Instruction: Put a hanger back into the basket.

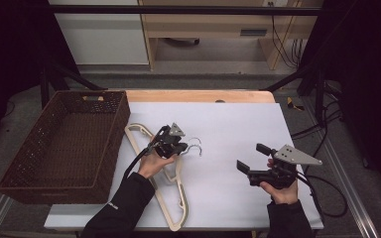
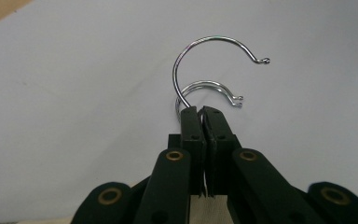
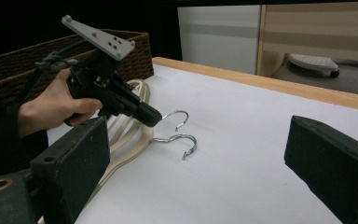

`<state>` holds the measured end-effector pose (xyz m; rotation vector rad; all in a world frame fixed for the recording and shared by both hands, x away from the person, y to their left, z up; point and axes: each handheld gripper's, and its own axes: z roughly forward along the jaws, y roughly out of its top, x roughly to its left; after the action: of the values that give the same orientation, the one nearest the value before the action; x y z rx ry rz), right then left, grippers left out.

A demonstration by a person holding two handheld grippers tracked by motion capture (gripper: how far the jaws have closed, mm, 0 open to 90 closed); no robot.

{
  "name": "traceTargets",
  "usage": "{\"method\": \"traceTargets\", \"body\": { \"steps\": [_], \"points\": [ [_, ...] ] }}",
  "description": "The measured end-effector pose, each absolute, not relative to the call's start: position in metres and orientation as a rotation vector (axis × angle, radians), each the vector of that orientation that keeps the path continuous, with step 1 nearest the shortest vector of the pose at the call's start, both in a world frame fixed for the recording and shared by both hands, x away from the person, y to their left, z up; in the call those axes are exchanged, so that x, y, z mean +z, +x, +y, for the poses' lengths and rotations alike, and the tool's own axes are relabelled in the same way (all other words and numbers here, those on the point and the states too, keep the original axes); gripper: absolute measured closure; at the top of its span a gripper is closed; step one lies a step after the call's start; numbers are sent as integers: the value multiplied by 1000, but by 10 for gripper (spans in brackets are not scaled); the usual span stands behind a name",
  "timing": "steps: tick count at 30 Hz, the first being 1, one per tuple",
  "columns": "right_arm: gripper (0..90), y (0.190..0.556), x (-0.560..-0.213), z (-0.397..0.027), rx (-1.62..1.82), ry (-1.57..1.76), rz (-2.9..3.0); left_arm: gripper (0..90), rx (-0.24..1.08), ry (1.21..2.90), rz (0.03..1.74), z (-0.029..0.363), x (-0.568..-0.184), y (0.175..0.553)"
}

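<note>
While the left gripper (image 2: pixel 201 114) clamped the top hanger (image 3: pixel 135 122) at its slippery wire neck near the table's left edge, the stiff, light frame dangled; the right gripper (image 3: pixel 196 154) gaped empty.

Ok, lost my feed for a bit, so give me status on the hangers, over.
Left tool shut on top hanger at its hook, lifting it. Right tool open, idle. Second hanger on table. Basket alongside; nothing blocking.

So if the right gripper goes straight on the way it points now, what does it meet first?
Probably the hangers' metal hooks on the white table cover, with the left gripper just behind them. The right gripper's open fingers aim that way, though depth is hard to judge.
</note>
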<state>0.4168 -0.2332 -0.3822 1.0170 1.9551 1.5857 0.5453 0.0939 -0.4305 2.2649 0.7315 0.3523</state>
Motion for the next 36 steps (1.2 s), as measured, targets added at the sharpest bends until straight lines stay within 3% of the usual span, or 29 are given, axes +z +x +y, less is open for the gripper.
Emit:
{"method": "traceTargets", "body": {
  "steps": [17, 33, 36],
  "points": [
    [88, 422, -388, -189, 1621, 1026, 2078, 879, 420, 2168, 721, 112, -405, 519],
    [188, 442, -404, -120, 1561, 1098, 2197, 883, 430, 2151, 713, 115, -399, 512],
    [245, 449, -413, -104, 1575, 1133, 2229, 883, 433, 2148, 710, 116, -397, 511]
  ]
}}
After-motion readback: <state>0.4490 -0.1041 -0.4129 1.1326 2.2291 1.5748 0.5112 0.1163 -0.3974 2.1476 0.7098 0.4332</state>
